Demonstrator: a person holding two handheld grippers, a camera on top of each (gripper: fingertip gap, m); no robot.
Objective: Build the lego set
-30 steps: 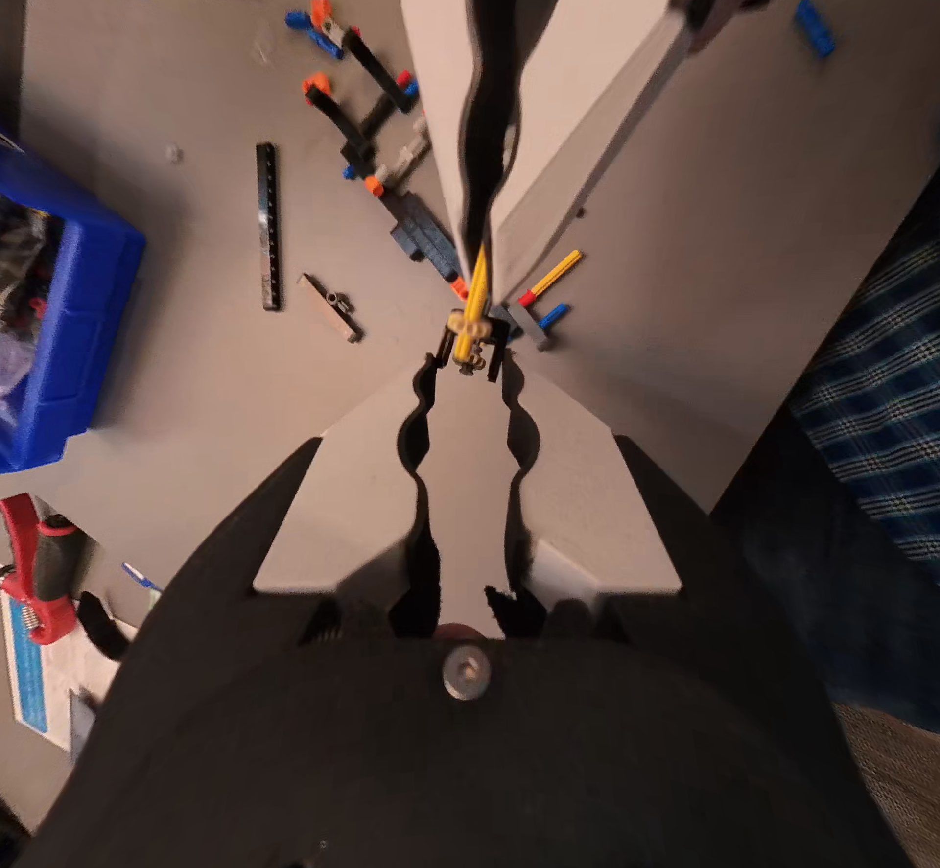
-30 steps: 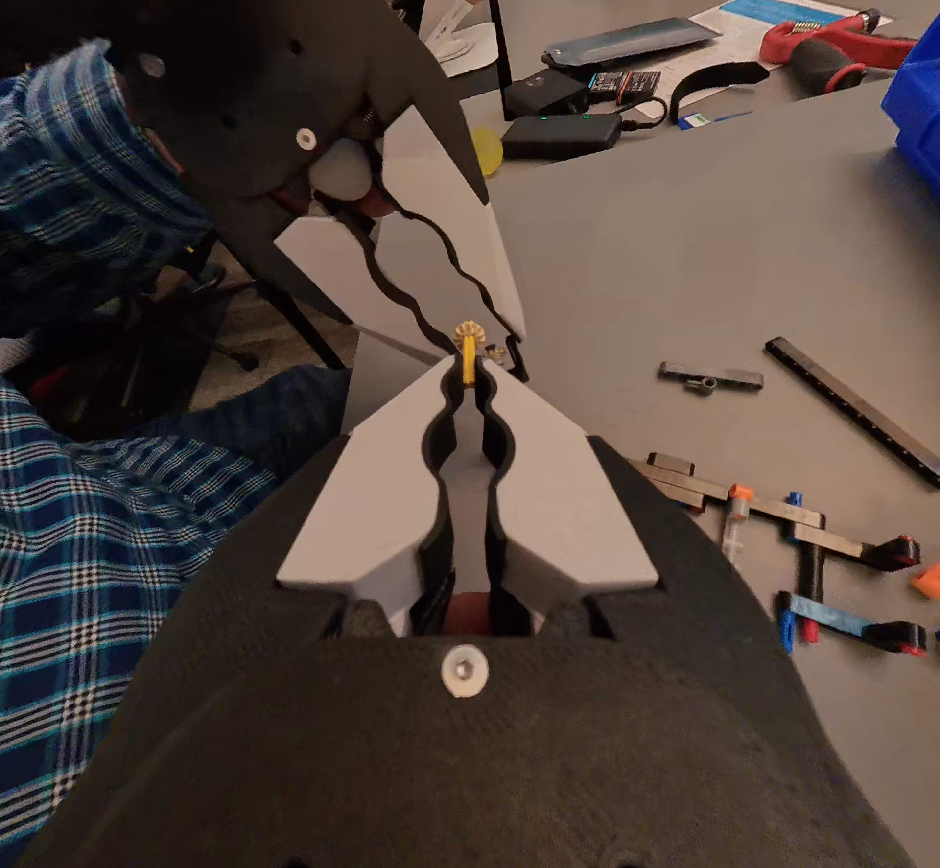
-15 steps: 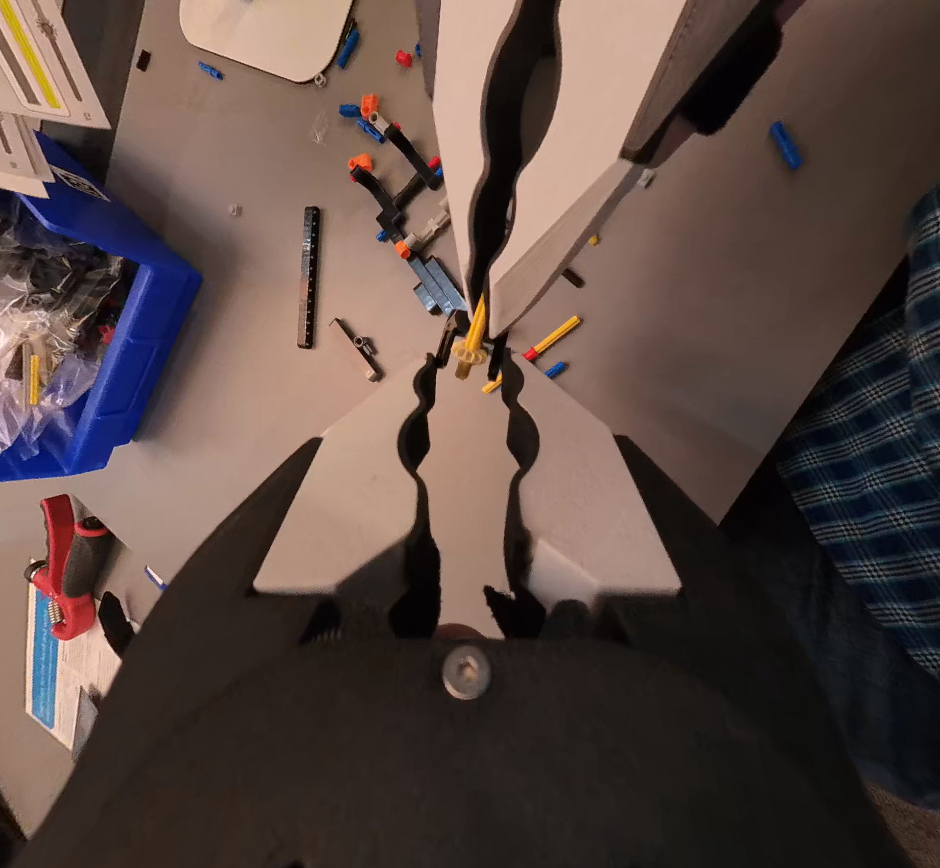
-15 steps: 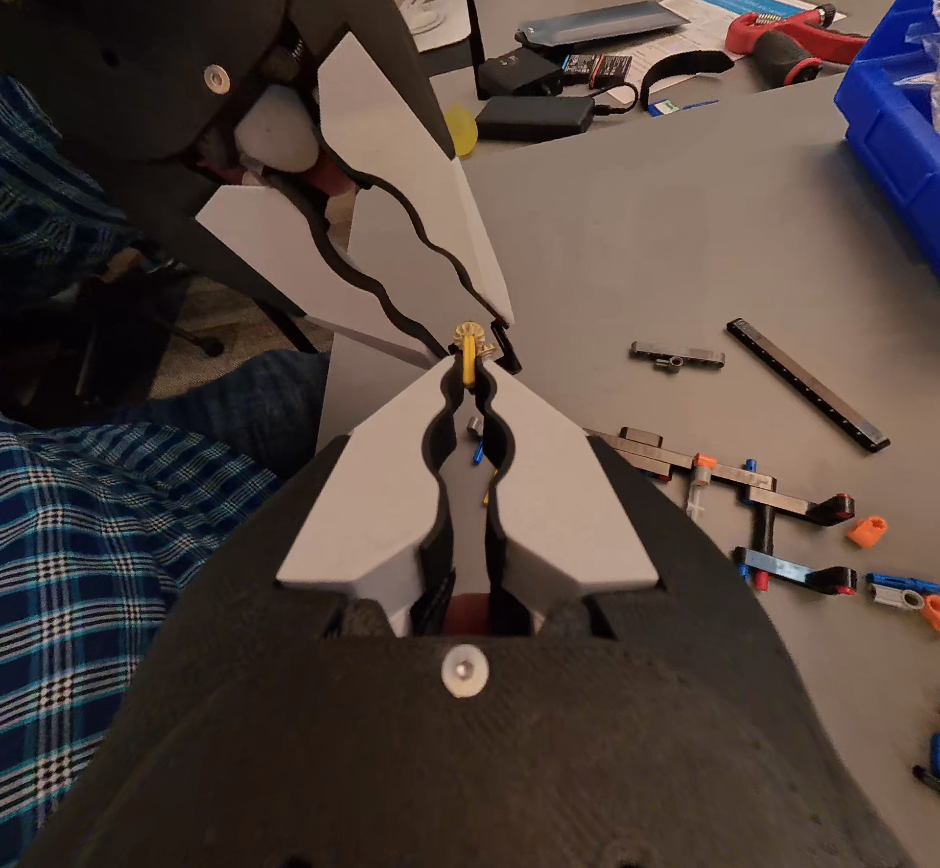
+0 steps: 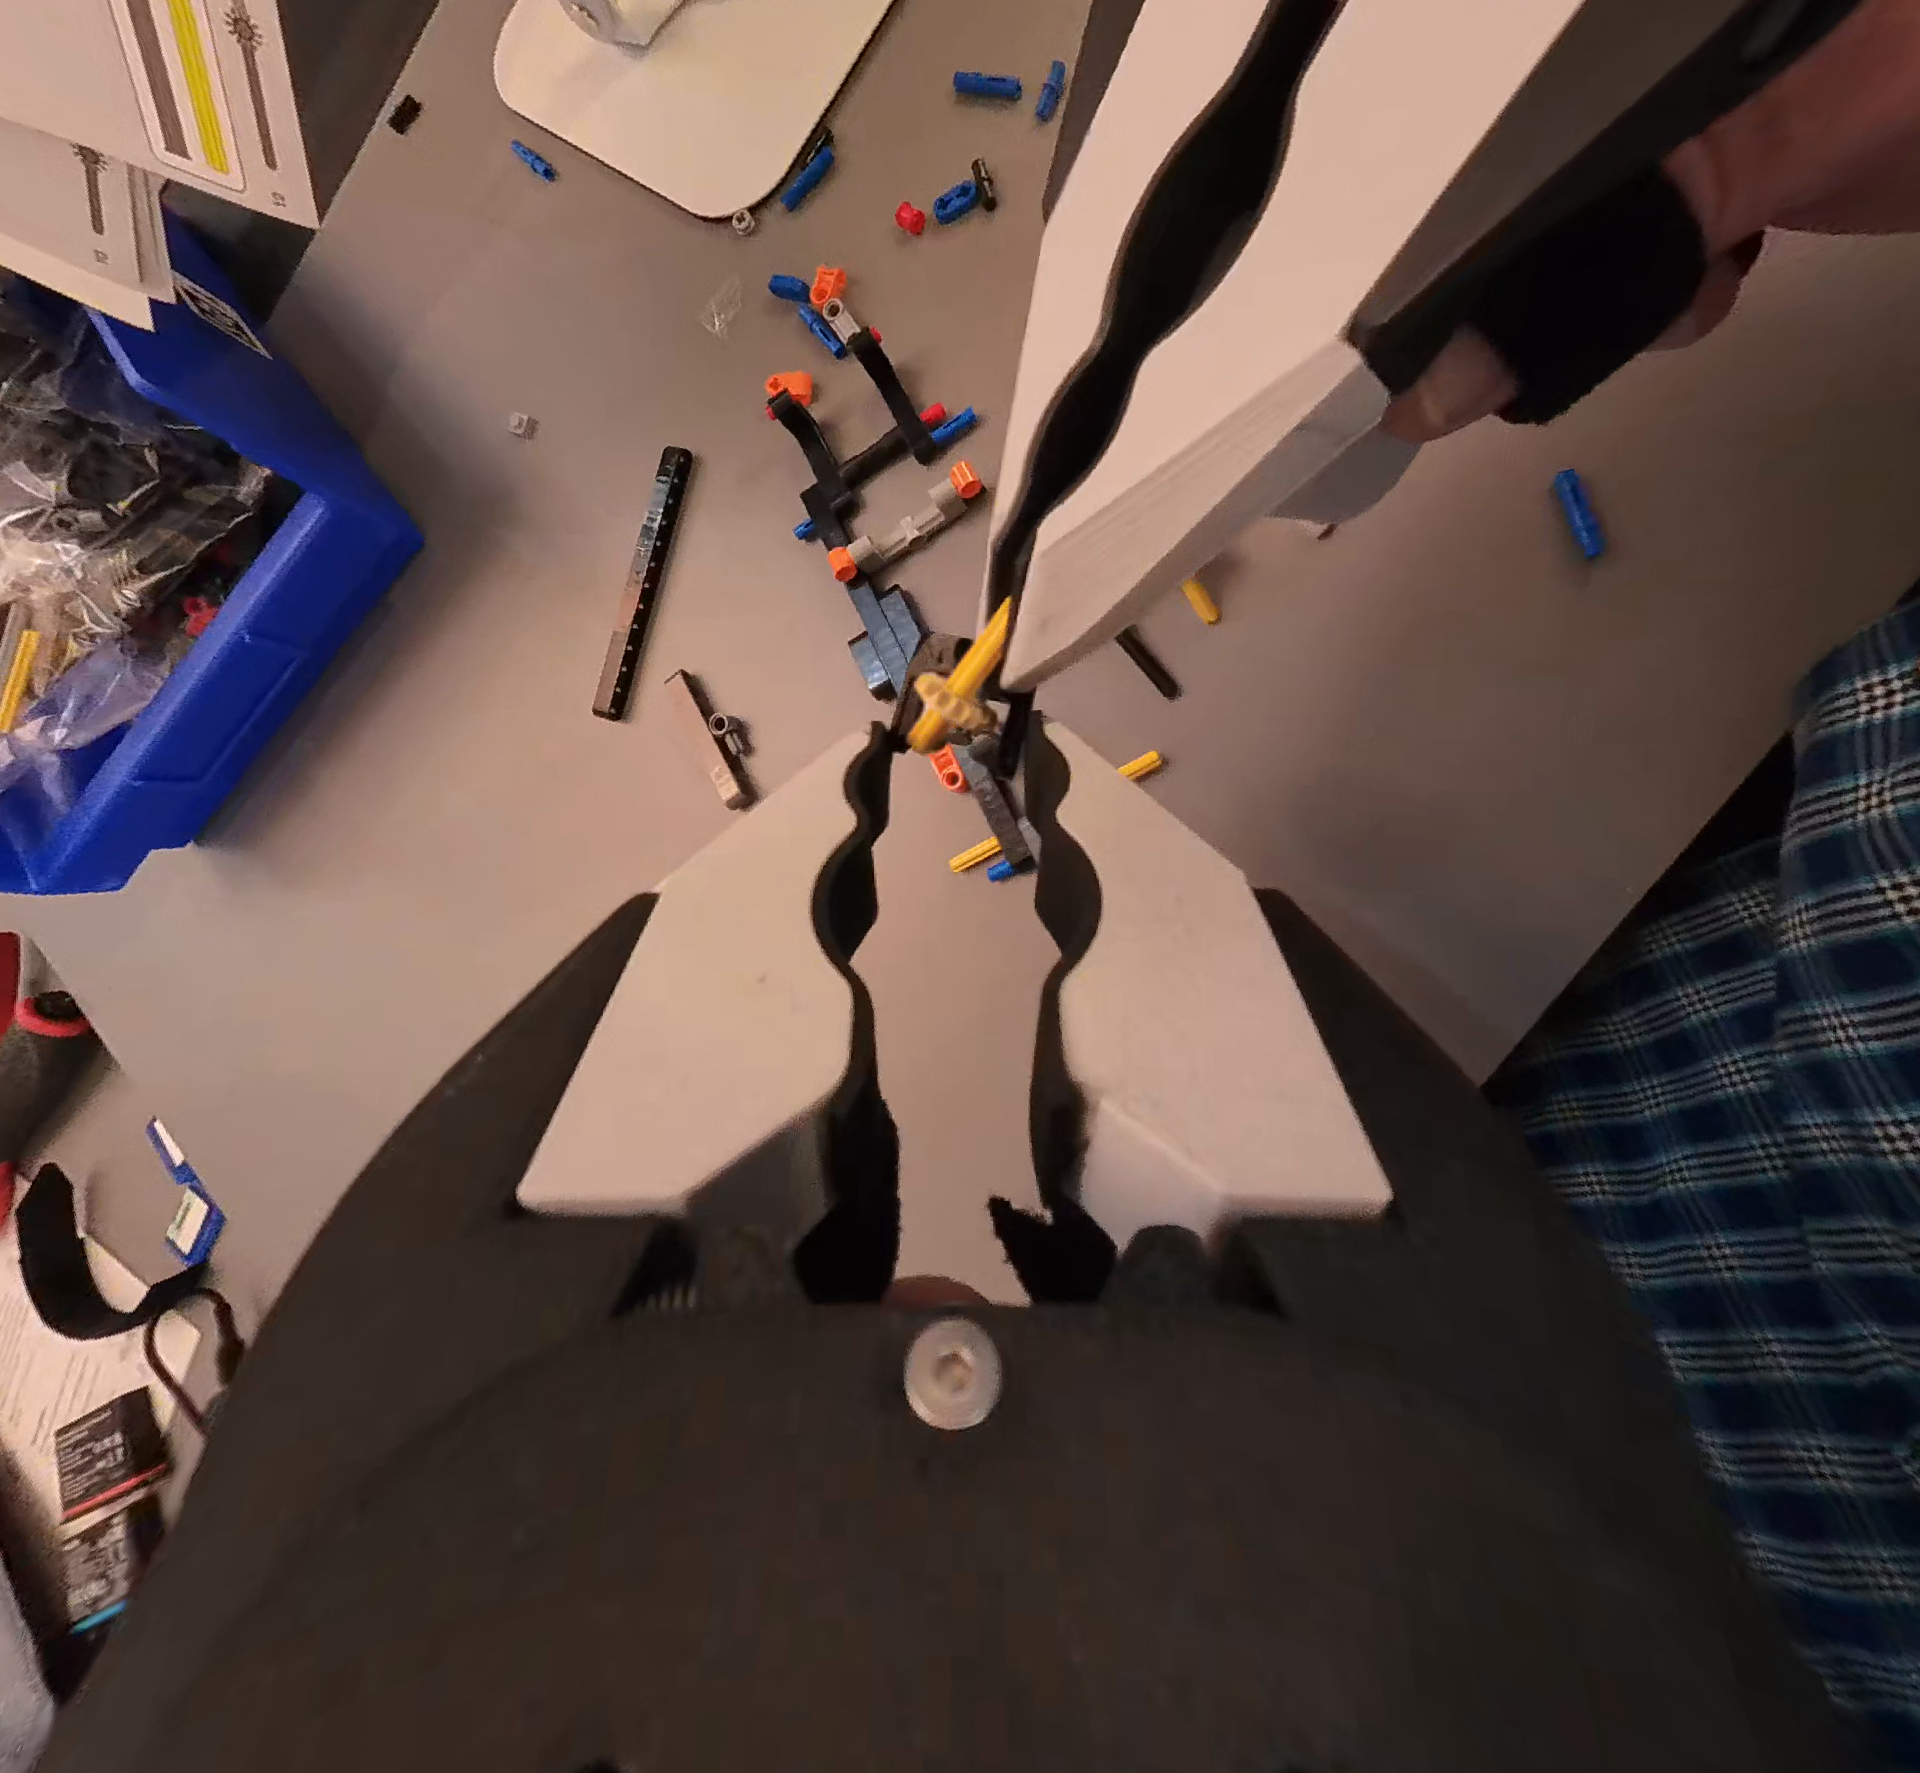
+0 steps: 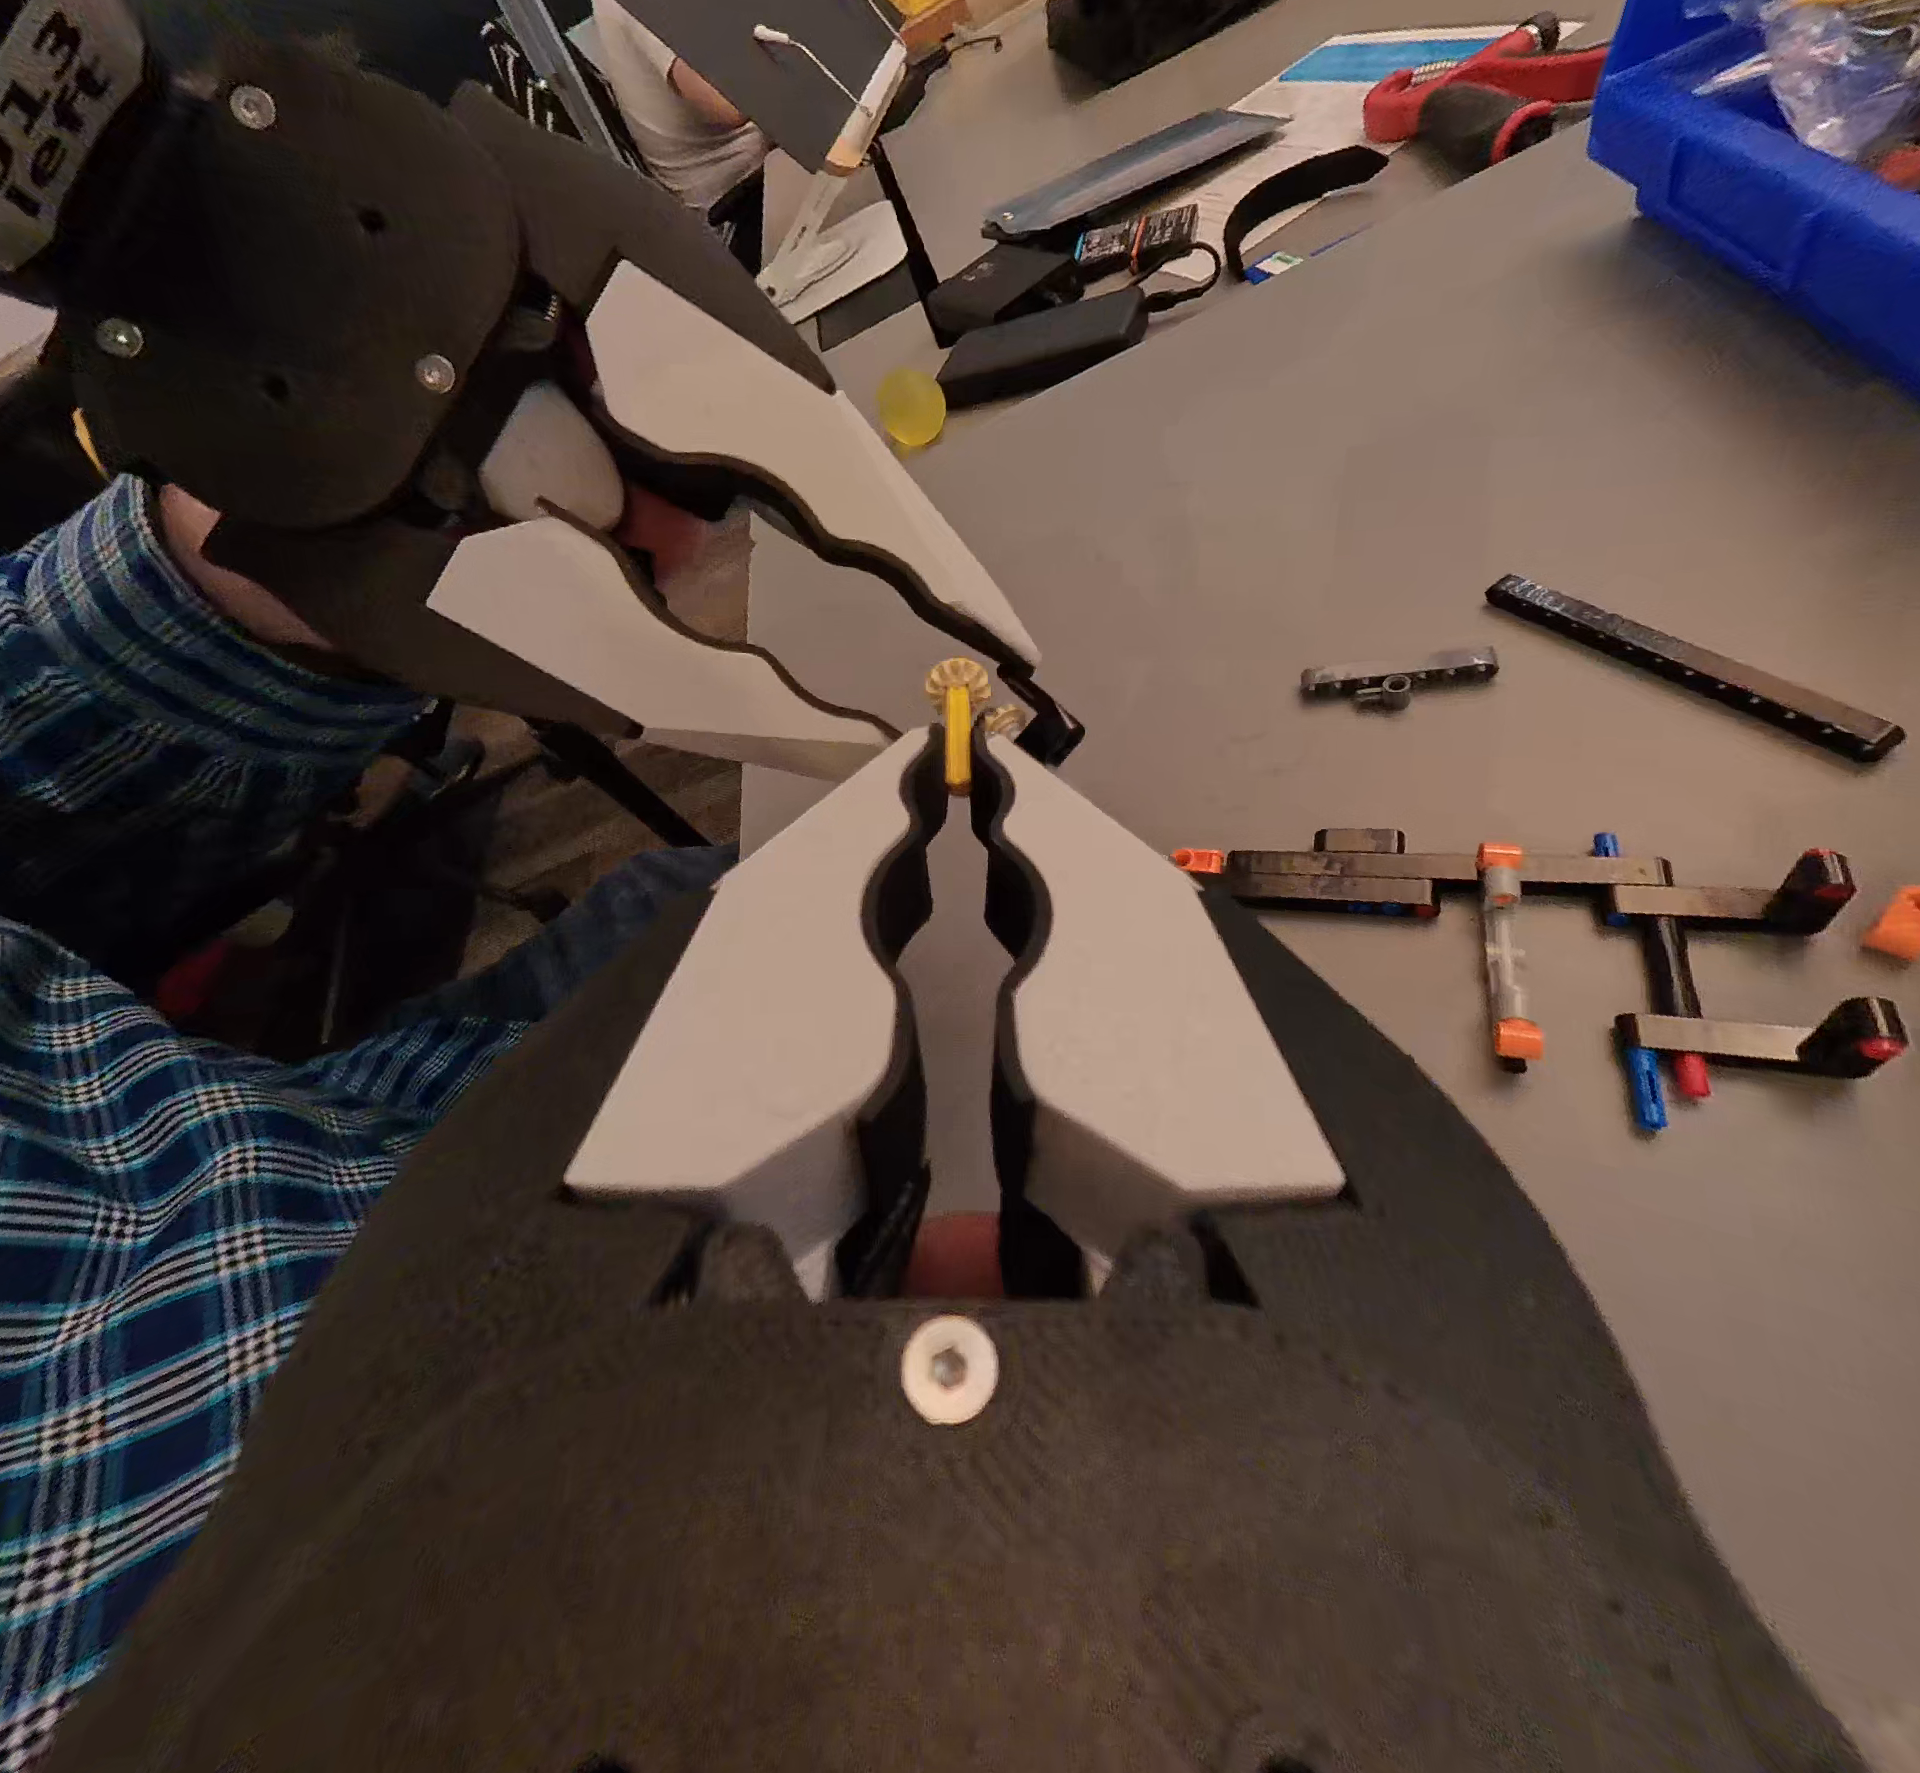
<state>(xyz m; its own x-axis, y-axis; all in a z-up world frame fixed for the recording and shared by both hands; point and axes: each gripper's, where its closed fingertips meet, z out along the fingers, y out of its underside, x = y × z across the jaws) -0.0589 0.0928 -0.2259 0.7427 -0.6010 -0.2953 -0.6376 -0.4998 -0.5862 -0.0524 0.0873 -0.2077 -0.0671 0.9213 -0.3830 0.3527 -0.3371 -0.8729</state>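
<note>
While the right gripper pinches the yellow axle, its tan gear sits over the table edge, inside the left gripper's partly open fingers clasping a black piece. I'd push straight, slowly, keeping both aligned.

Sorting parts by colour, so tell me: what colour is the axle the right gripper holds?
Yellow axle, clearest in right wrist view.

Beyond my bench I saw a black power bank with its cable, a small yellow ball beside it, a red-handled tool, and a black strap lying on papers.
</note>
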